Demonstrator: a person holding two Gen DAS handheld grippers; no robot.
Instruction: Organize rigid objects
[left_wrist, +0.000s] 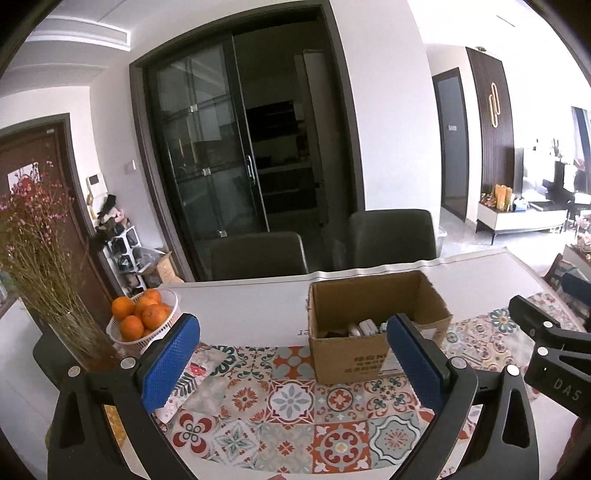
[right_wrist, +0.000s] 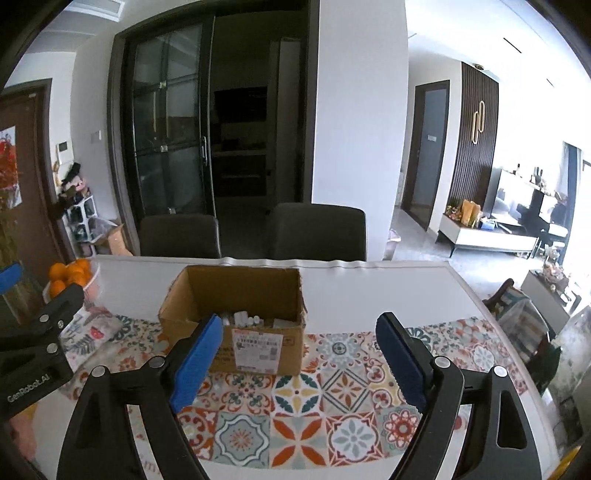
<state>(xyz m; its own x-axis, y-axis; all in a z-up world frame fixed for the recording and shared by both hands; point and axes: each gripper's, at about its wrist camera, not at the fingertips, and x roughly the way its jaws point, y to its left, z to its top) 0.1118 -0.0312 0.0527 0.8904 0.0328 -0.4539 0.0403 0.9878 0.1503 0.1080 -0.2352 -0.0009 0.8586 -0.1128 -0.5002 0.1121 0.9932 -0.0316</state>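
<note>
An open cardboard box (left_wrist: 373, 321) stands on the patterned tile mat (left_wrist: 295, 402) and holds several small white and dark objects (left_wrist: 364, 328). It also shows in the right wrist view (right_wrist: 236, 317), with white objects (right_wrist: 242, 318) inside. My left gripper (left_wrist: 295, 358) is open and empty, hovering above the mat in front of the box. My right gripper (right_wrist: 299, 354) is open and empty, just in front of the box and a little to its right. Each gripper shows at the edge of the other's view.
A white basket of oranges (left_wrist: 142, 314) and a glass vase of dried flowers (left_wrist: 44, 258) stand at the table's left. A patterned card (left_wrist: 192, 380) lies on the mat's left part. Two dark chairs (left_wrist: 391, 236) stand behind the white table (left_wrist: 240, 306).
</note>
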